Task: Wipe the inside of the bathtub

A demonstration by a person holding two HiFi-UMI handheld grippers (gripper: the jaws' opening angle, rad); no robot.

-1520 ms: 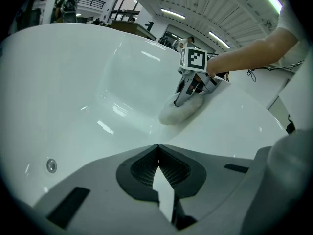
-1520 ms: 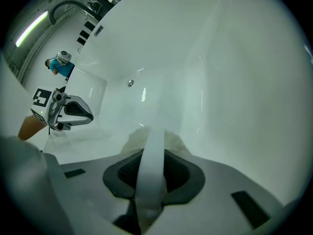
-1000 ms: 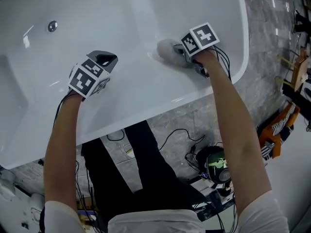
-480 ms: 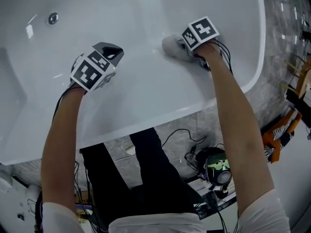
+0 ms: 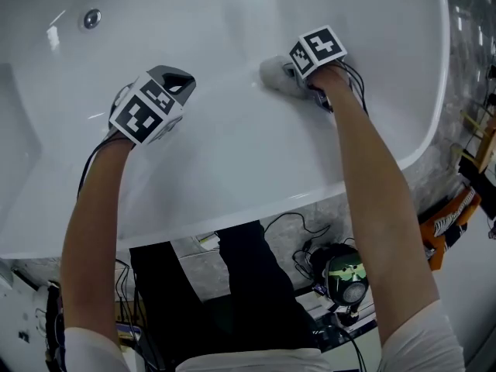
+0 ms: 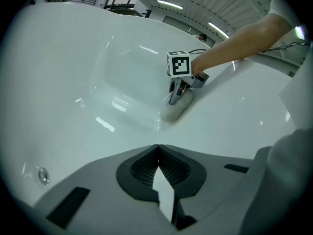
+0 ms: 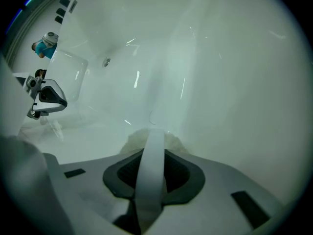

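Head view: white bathtub (image 5: pixel 232 169) fills the frame. Right gripper (image 5: pixel 293 80) at 1 o'clock, jaws clamped on a pale fluffy cloth (image 5: pixel 273 74) pressed to the tub's inner wall. Left gripper (image 5: pixel 175 82) at 10 o'clock over the inner slope, jaws closed tip to tip, nothing between. Drain (image 5: pixel 92 18) at 11 o'clock.
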